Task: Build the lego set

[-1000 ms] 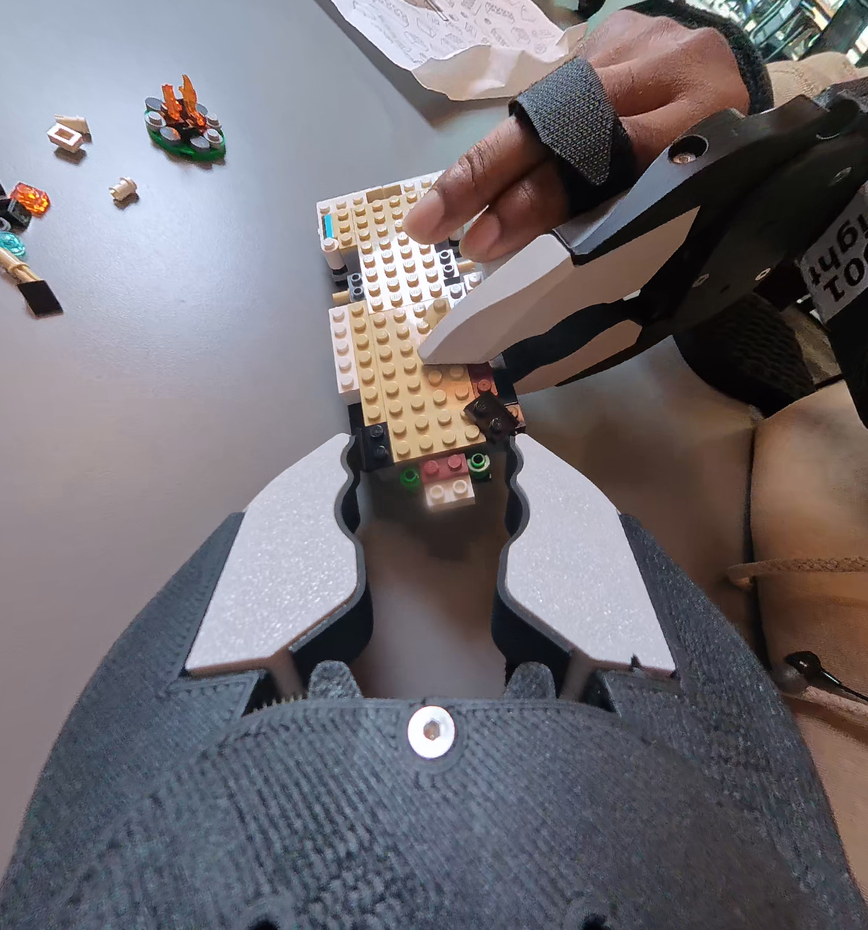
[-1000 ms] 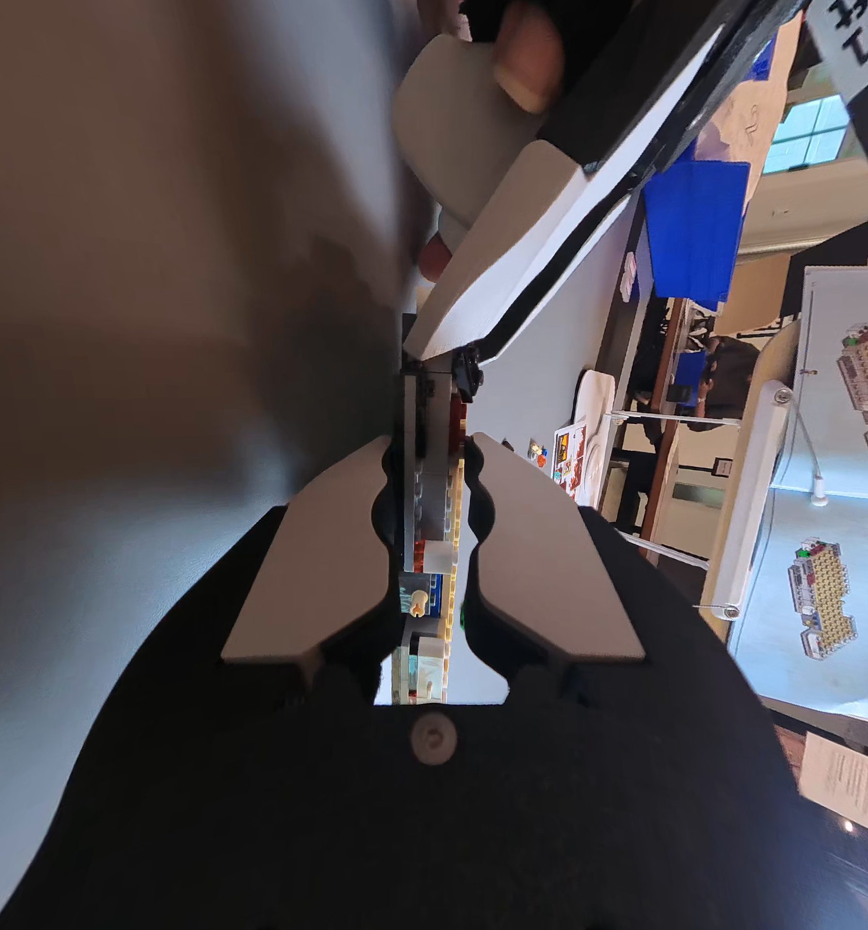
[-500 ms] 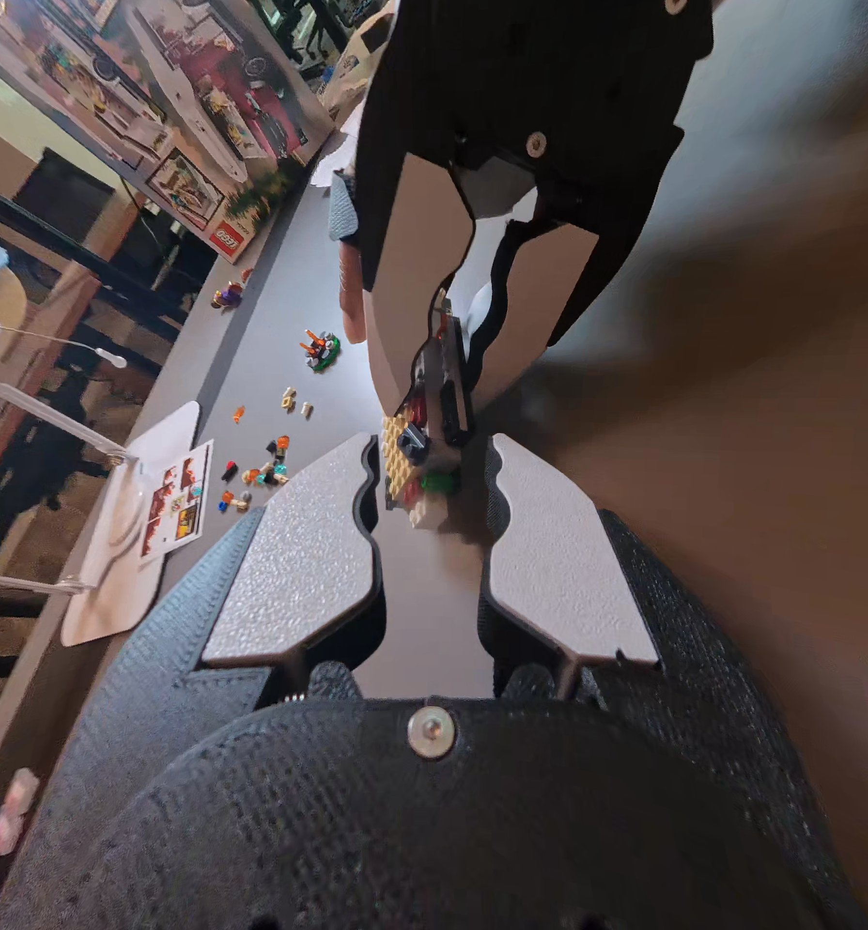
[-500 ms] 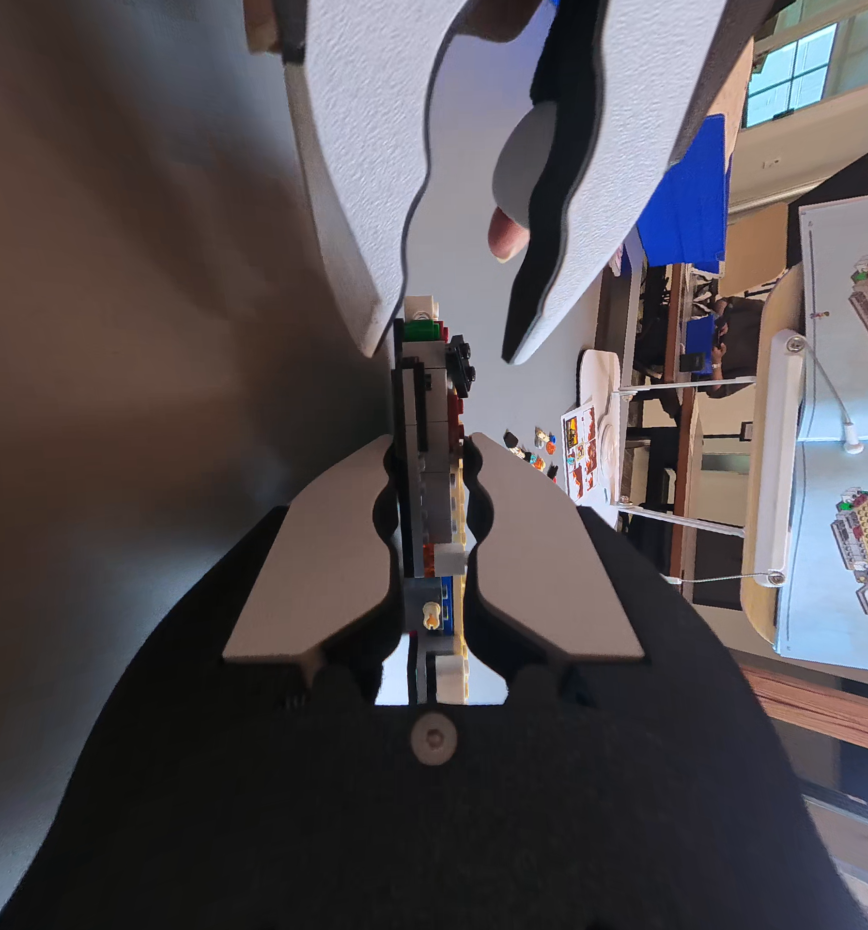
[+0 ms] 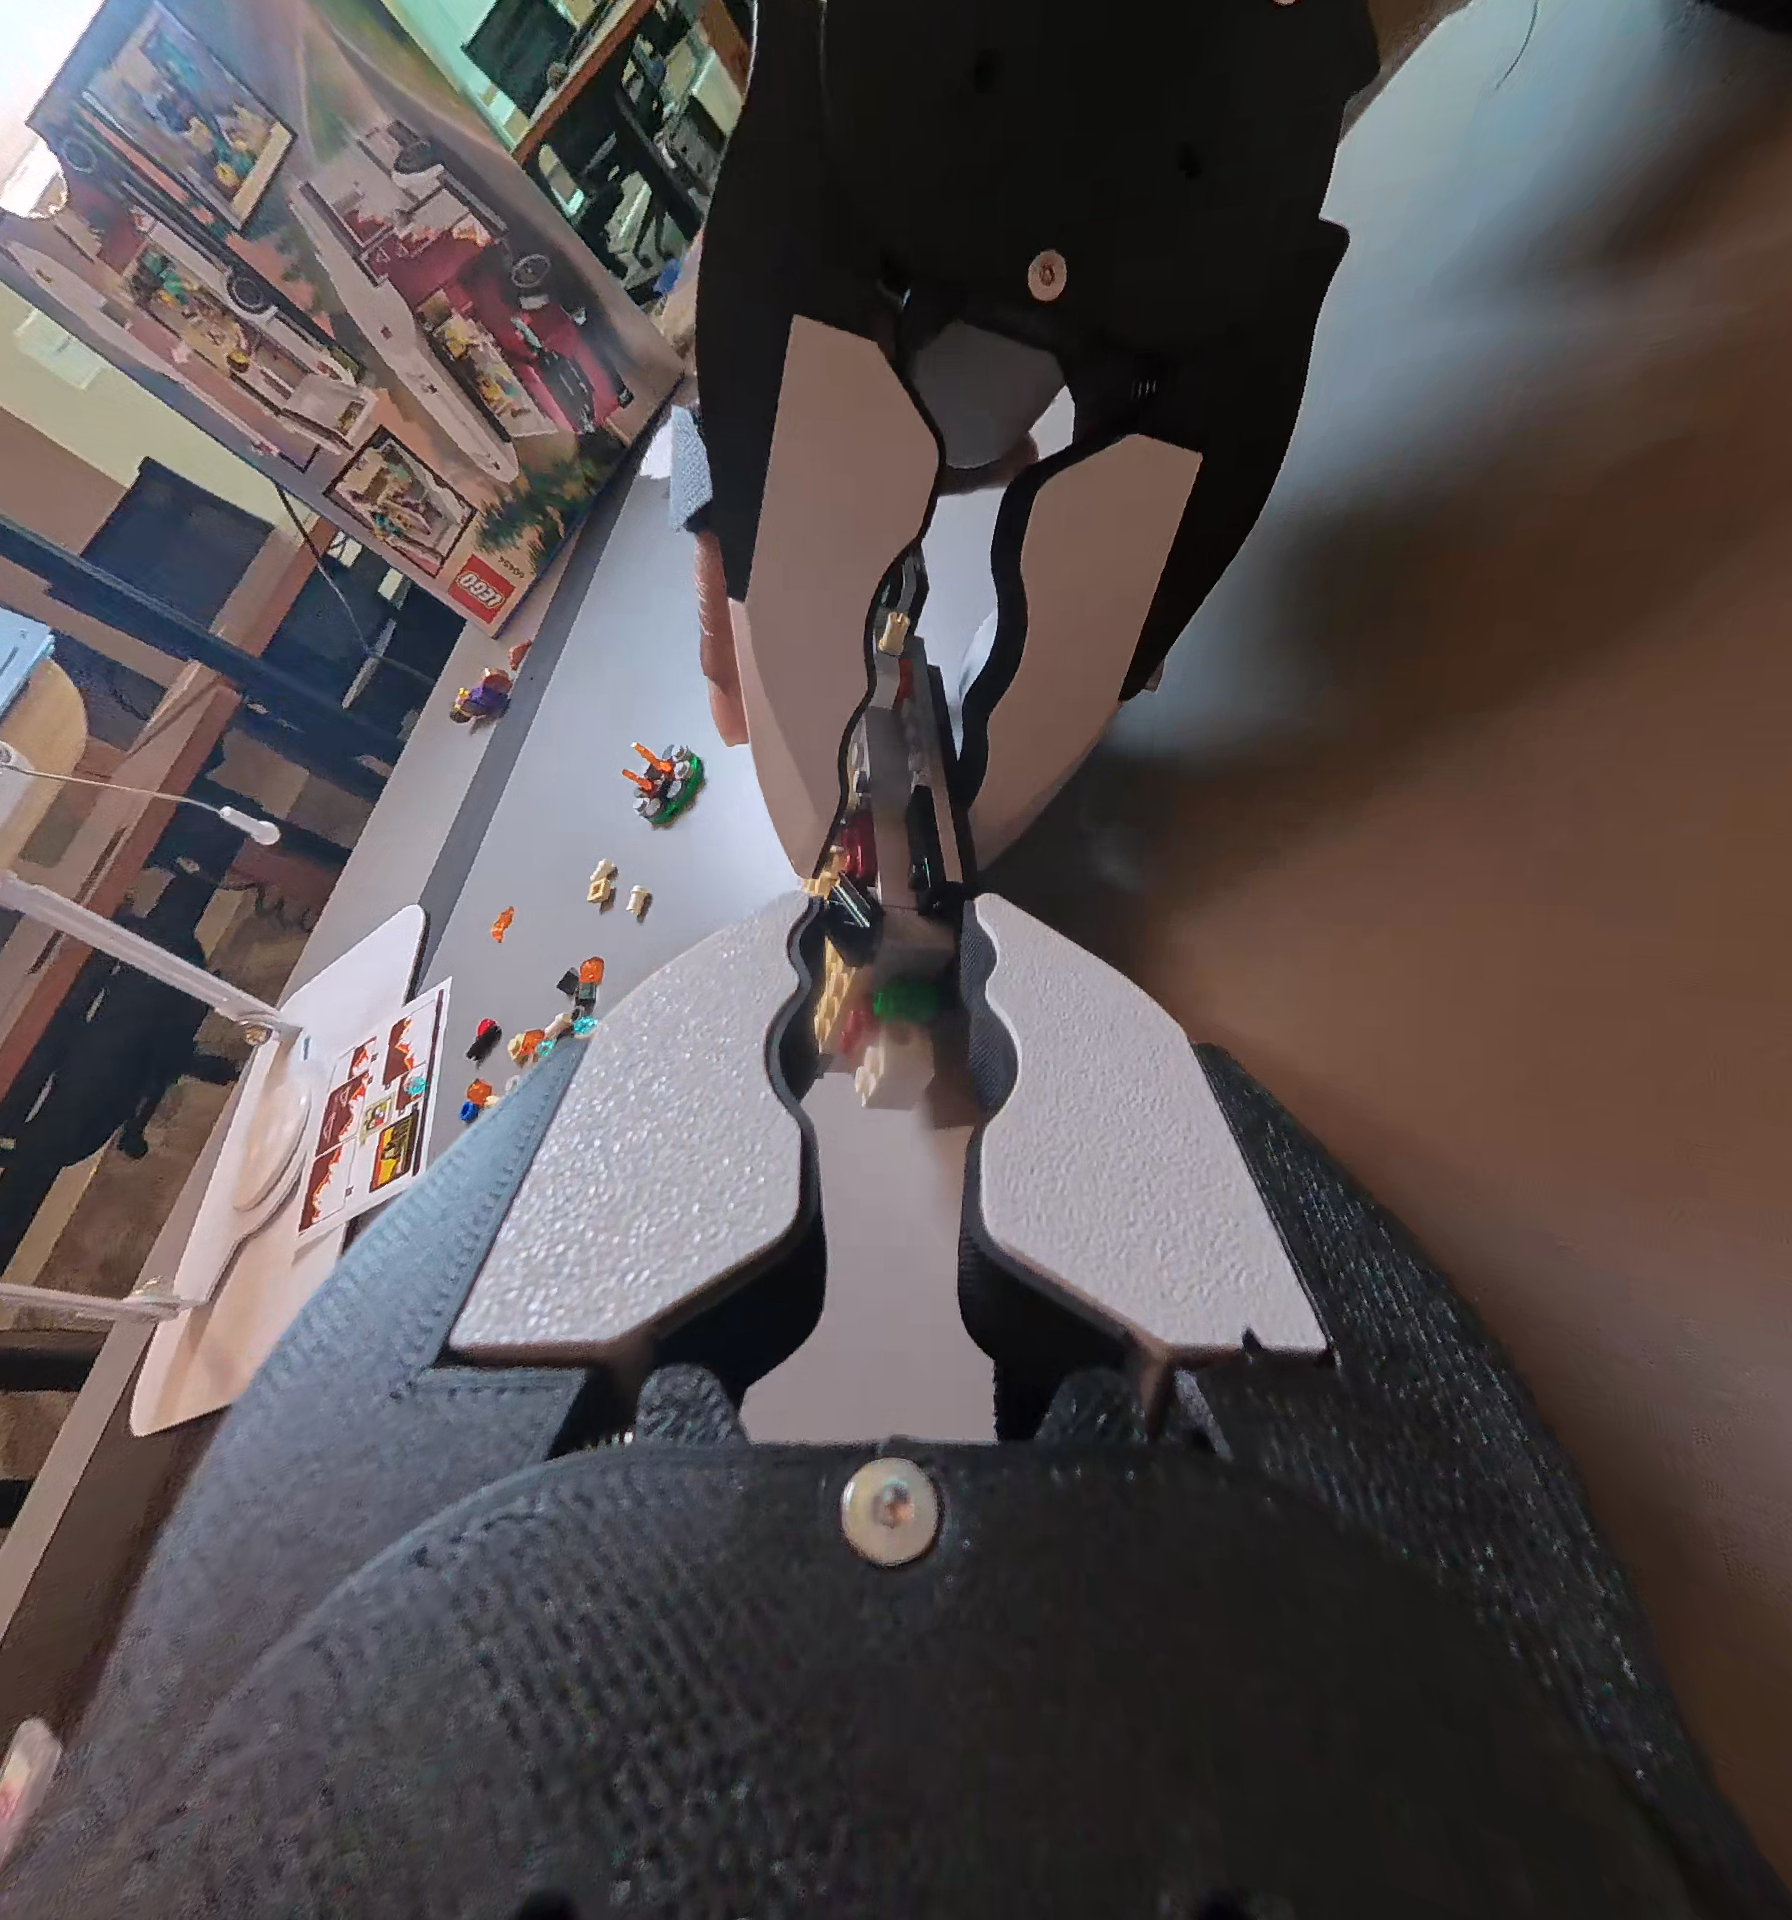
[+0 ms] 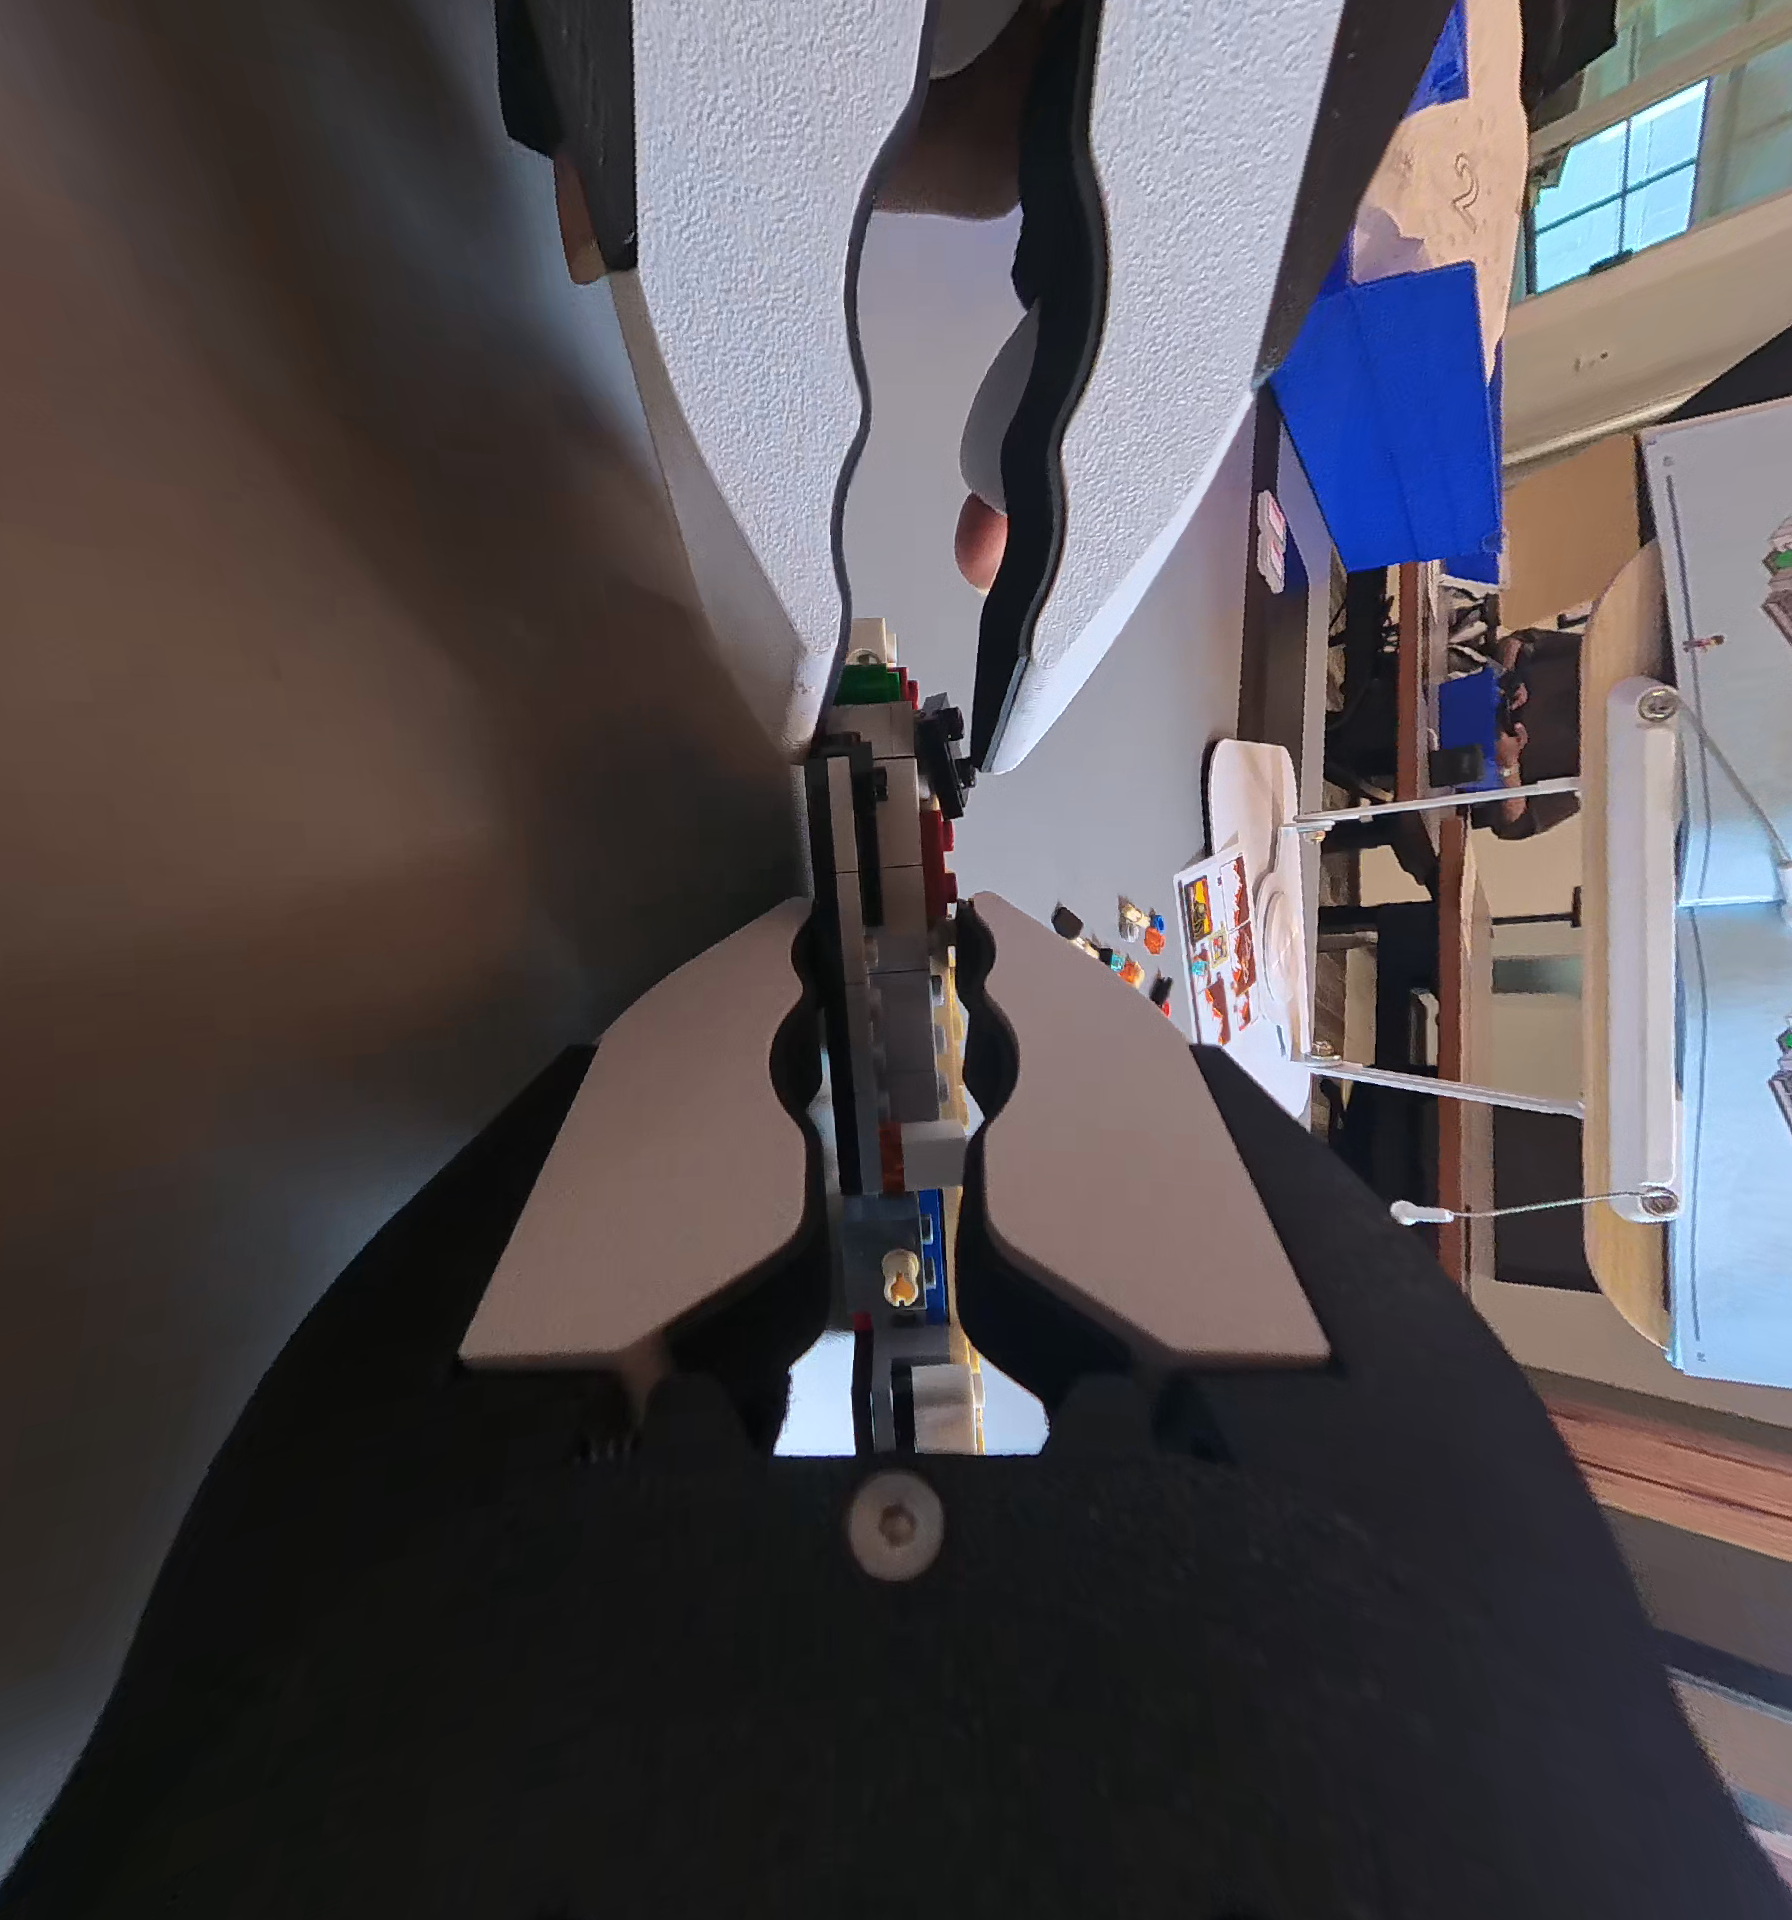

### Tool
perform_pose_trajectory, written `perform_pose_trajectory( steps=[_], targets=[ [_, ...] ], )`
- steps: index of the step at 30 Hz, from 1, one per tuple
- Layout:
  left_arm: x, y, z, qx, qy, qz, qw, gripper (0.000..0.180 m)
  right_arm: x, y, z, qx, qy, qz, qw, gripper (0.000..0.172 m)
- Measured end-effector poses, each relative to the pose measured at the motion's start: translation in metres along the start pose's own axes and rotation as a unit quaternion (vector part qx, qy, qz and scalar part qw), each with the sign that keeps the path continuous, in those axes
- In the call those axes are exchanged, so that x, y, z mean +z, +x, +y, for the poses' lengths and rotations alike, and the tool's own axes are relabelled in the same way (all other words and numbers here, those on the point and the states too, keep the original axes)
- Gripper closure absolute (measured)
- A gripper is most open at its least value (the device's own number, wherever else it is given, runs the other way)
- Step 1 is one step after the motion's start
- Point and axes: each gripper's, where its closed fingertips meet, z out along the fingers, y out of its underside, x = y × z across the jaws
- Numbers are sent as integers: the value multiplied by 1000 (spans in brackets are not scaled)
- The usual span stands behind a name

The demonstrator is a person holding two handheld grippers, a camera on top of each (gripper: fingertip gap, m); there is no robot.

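A flat brick model (image 5: 897, 769) of tan, grey, black and red pieces is held edge-on between my two grippers, which face each other. My right gripper (image 6: 887, 914) is shut on the model (image 6: 897, 1039), with much of its length running between the fingers. It also shows in the left wrist view (image 5: 892, 862), coming in from above. My left gripper (image 5: 892, 914) is shut on the model's other end, where a green and a white piece sit. It shows in the right wrist view (image 6: 897, 753) with both fingertips against that end.
On the grey table (image 5: 559, 727) lie loose small pieces (image 5: 559, 1018), a green round piece with orange flames (image 5: 668, 784), a printed sheet (image 5: 378, 1122) and a large picture box (image 5: 352, 312). A blue bin (image 6: 1391, 416) and a stand with pages (image 6: 1765, 831) are beyond. The grippers are tip to tip, or close to it.
My left gripper rolled onto its side, moved in and closed its fingers from wide open onto the model's near end. My right gripper kept its hold on the model throughout.
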Motion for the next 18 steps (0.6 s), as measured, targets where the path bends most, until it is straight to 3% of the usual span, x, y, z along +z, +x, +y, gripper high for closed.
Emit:
perform_pose_trajectory(
  steps=[5, 11, 18],
  targets=[
    [-3, 3, -5, -19, 33, 24, 999, 156, -3, -2, -3, -1, 14, -9, 1000, 148],
    [-5, 7, -8, -100, 56, 75, 991, 152, -4, -4, -4, -13, 17, -12, 1000, 148],
    [-6, 8, -8, -241, 69, 147, 957, 151, -5, -7, -4, -21, 19, -9, 1000, 149]
  ],
)
